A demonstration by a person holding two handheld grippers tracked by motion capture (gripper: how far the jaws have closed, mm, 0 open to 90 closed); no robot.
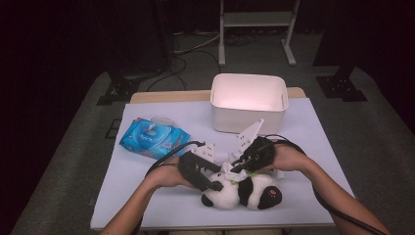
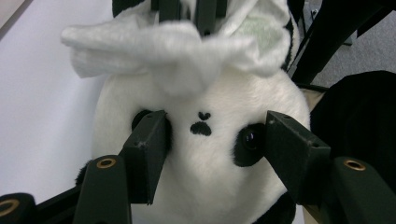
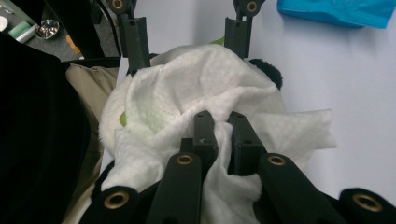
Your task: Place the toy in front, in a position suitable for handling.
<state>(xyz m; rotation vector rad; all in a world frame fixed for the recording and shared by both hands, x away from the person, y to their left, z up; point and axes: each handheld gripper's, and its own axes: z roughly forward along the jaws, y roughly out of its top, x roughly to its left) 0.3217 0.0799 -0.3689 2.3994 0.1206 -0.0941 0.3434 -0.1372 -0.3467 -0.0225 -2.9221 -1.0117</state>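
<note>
A black-and-white panda plush (image 1: pixel 247 192) lies near the table's front edge. My left gripper (image 1: pixel 214 184) is shut on its head. In the left gripper view the two pads press on either side of the panda's face (image 2: pixel 203 154), right at the eye patches. A crumpled white wipe (image 3: pixel 187 93) is draped over the panda's head. My right gripper (image 3: pixel 223 135) is shut on a fold of that wipe, and in the high view it (image 1: pixel 234 170) sits just above the panda. The wipe (image 2: pixel 168 46) hangs over the panda's forehead.
A blue packet of wipes (image 1: pixel 153 137) lies at the left of the white table (image 1: pixel 313 147). A white open bin (image 1: pixel 248 100) stands at the back, beyond the grippers. The person's forearms come in from the front edge. Cables trail from both grippers.
</note>
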